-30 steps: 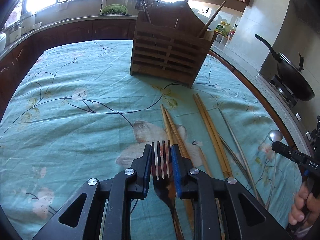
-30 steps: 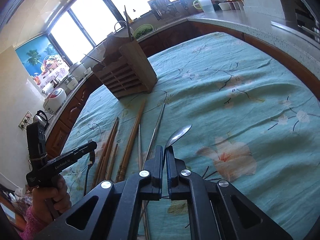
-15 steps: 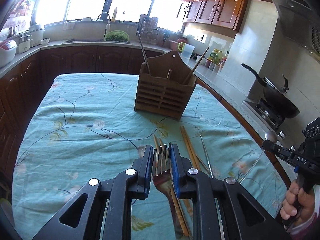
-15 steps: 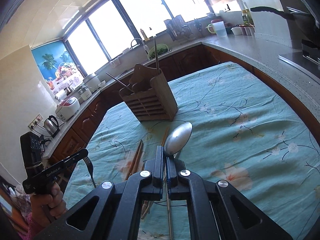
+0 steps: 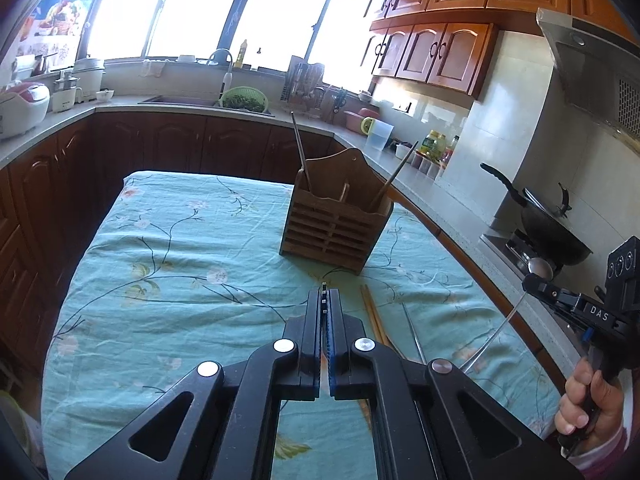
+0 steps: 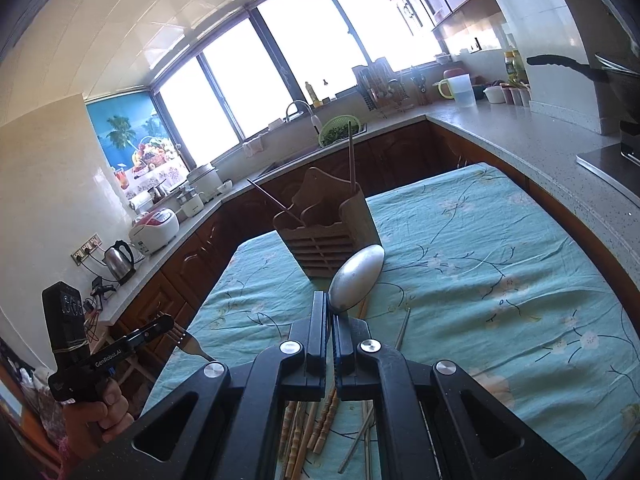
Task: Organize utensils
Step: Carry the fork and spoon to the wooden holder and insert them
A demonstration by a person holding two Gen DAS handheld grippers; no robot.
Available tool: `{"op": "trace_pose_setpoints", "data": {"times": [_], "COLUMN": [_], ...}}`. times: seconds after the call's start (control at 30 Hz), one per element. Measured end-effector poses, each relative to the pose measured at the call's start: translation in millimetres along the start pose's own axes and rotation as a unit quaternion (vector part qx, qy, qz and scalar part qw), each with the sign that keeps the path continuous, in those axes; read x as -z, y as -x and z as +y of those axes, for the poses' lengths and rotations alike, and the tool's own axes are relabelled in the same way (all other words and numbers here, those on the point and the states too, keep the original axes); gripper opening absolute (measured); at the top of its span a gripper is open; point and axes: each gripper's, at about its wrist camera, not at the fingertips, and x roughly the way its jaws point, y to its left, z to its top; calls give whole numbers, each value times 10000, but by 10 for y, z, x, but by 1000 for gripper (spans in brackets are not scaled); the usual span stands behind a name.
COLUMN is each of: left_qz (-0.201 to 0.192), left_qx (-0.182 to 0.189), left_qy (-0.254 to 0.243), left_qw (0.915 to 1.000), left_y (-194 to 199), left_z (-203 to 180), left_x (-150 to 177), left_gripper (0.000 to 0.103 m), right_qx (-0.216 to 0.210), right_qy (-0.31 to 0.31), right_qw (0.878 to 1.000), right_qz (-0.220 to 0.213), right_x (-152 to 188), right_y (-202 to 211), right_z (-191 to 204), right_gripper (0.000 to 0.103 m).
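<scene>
Utensils are split between both claws, held in the air above the floral tablecloth [image 5: 160, 280]. The left gripper [image 5: 324, 312] is pinched on a fork [image 6: 188, 343], seen edge-on between its pads. The right gripper [image 6: 330, 322] is clamped on a metal spoon [image 6: 356, 276], bowl tilted up past its tips. Ahead of both claws stands the wooden utensil holder [image 5: 334, 224] with chopsticks leaning inside. Below the right claw, loose chopsticks [image 6: 316, 420] lie on the cloth. Dark wooden cabinets [image 5: 180, 148], a sink counter and bright windows ring the table; a wok [image 5: 552, 228] sits off to the right.
</scene>
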Motion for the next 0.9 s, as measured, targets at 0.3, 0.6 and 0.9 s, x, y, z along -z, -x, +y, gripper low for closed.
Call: {"op": "trace_pose_setpoints", "data": {"times": [0.3,0.6,0.9], "left_qz": [-243,-324,-631], "left_qx": [31,-31,-178], "left_qy": [47,133,108], "left_qw": [9997,9994,9978], "left_y": [53,-91,-317], "left_z": [44,138,187], "left_x": [-120,-278,-710], "left_gripper": [0,0,0], "right_qx": [44,126,256], "right_qy": [59,95,402], "right_qw": [9999,9998,9980], "right_qz": [-99,-127,-406], "right_x": [-65,-157,-505], "right_y": [-65,-221,-429], "right_z": [27,-26,57], "right_gripper": [2,2,2]}}
